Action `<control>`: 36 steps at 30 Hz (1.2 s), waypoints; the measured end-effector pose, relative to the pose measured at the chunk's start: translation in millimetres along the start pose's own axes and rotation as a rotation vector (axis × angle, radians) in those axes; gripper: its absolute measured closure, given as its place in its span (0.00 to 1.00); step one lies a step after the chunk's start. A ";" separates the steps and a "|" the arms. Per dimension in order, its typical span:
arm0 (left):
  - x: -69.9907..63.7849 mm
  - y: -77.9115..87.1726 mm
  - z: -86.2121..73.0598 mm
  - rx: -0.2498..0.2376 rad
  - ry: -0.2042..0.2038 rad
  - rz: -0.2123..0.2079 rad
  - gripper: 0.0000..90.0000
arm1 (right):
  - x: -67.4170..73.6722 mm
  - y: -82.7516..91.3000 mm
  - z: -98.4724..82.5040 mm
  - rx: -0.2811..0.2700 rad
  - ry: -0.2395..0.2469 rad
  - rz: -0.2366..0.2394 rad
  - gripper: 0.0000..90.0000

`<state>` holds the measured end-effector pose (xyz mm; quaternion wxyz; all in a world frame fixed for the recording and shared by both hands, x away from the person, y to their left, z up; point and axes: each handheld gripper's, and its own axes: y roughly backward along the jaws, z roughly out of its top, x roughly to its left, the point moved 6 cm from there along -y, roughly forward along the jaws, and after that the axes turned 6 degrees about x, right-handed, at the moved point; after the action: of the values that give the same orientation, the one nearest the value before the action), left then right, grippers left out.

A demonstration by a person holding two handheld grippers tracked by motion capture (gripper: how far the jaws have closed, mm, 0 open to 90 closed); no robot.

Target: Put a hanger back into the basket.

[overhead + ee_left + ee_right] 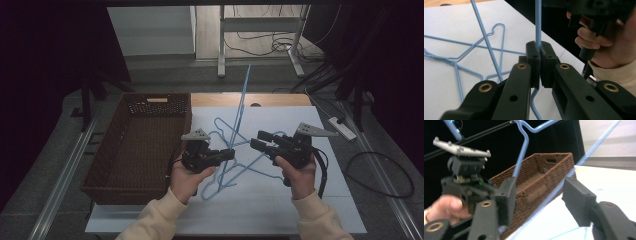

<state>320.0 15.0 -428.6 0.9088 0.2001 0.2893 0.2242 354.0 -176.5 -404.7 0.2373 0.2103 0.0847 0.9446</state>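
The left gripper (539,53) is clenched on the raised blue hanger (243,102) over the white table (310,195), right gripper (258,141) released; a steady lift should free it from the hanger pile (235,165) toward the wicker basket (137,145).

Overall light: the high view is dim, with black surroundings at left and right.
Brightest area: the white bench (280,200) and the far floor are lit from above.
Shadows: faint and soft.
Focus: near claw parts are softened in both gripper views.
Blur: the blue hanger wire (576,165) is smeared in the right gripper view.
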 end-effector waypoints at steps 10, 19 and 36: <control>2.8 43.8 7.2 0.027 -0.019 -0.033 0.97 | -27.3 22.8 -37.9 0.115 0.055 -0.119 0.41; 19.3 79.3 4.0 0.055 -0.040 -0.017 0.97 | -57.6 35.9 -74.1 0.218 0.067 -0.233 0.36; 59.6 145.1 -15.2 0.060 -0.066 0.083 0.97 | -75.2 41.9 -91.7 0.293 0.086 -0.310 0.32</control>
<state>311.9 168.6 -394.5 0.9014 0.2465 0.2572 0.2461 356.6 -255.0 -502.9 0.3430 0.1865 0.2627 0.8824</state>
